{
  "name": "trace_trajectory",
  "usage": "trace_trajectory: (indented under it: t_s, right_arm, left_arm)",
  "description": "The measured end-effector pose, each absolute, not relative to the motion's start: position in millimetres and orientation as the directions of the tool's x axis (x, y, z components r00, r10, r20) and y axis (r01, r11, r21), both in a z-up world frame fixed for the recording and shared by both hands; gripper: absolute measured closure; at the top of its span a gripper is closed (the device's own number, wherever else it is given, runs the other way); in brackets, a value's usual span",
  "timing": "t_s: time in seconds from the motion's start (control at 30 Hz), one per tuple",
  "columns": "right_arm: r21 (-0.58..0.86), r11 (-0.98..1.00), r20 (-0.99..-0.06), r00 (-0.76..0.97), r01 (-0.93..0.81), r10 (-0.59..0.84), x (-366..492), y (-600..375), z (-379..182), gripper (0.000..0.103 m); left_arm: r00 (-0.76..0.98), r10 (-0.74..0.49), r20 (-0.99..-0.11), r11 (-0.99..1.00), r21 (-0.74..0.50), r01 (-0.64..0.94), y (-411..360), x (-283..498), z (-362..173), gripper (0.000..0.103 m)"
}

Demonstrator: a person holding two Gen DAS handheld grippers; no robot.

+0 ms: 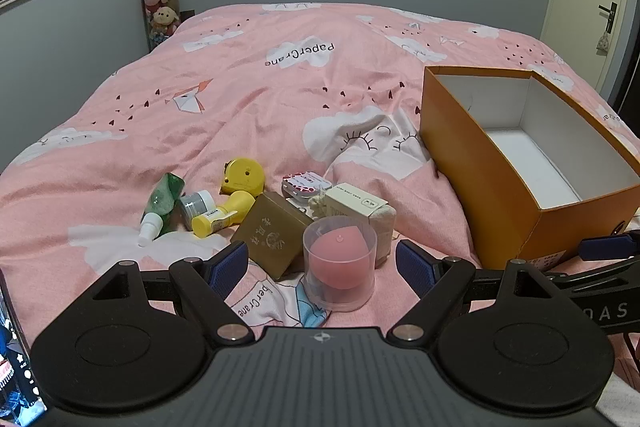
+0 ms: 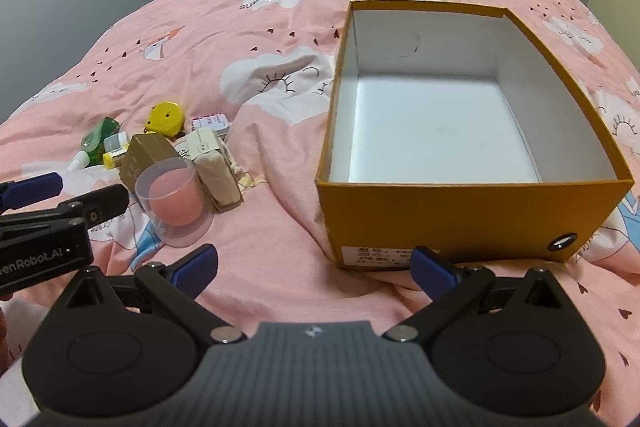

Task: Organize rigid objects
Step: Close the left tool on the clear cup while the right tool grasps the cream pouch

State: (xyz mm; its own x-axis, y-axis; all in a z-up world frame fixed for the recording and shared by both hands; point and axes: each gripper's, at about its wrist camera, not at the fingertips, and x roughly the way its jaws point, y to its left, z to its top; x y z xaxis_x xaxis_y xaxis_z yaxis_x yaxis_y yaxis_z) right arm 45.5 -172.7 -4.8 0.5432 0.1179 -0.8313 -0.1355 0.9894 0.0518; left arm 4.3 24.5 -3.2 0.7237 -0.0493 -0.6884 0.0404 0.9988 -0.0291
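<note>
orange box (image 2: 460, 215), pink cloud-print duvet (image 1: 248, 107), yellow tape measure (image 1: 243, 176)

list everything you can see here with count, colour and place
shoebox: 1, orange with white inside, open and holding nothing, right side of bed
clear cup: 1, pink sponge inside, nearest left tool
gold box: 1, left of cup
cream carton: 1, behind cup
tape measure: 1, yellow, back of pile
small tin: 1, red and white, beside tape measure
green spray bottle: 1, lying, far left
yellow bottle: 1, lying
grey jar: 1
duvet: 1, pink
left tool: 1, black, blue pads, open
right tool: 1, same, open
</note>
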Motion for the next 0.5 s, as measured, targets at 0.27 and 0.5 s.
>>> trace_trajectory:
  t_s: [0.27, 0.5]
  right_arm:
    - [0.105, 0.959, -0.842, 0.490, -0.264, 0.227, 51, -158, -4, 0.026]
    - [0.111, 0.901, -0.860, 0.413, -0.420, 0.299, 56, -129, -8, 0.049]
  left_arm:
    - [0.720, -0.062, -0.691, 0.997, -0.018, 0.068, 28, 8, -1, 0.015]
    - [0.711, -0.070, -0.700, 0.997, -0.041, 0.058, 44, 14, -1, 0.026]
